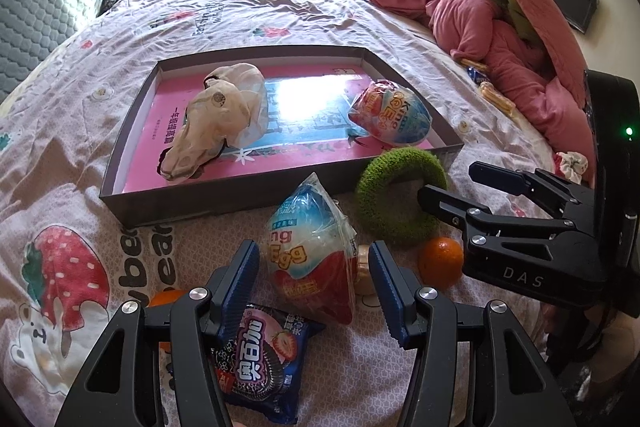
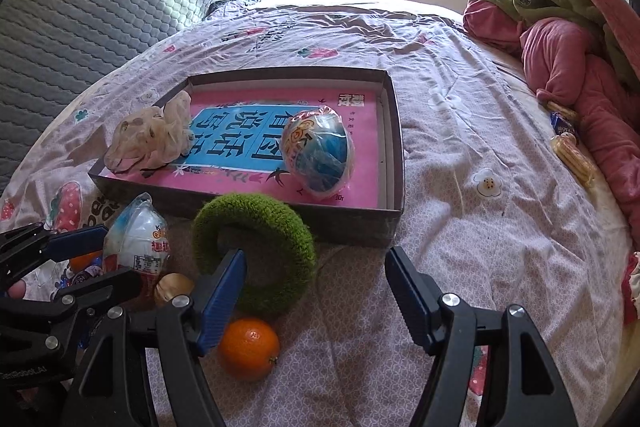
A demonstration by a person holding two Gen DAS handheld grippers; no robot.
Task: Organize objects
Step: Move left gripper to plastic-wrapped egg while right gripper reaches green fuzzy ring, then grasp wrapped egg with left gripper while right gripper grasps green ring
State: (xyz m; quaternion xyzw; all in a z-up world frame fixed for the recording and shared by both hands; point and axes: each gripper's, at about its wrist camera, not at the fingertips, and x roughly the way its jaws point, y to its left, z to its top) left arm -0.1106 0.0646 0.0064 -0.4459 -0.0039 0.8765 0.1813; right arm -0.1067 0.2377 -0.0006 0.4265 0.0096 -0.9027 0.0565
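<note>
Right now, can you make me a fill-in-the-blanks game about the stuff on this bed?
1. The shallow grey cardboard box with the pink bottom holds a wrapped toy egg and a crumpled cream ____.
2. The fuzzy ring leaning against the box is coloured ____.
3. The round fruit beside the ring is an ____.
4. The second wrapped egg lies ____ the box, in front of the left gripper, whose jaws are open.

Missing words: bag; green; orange; outside
</note>
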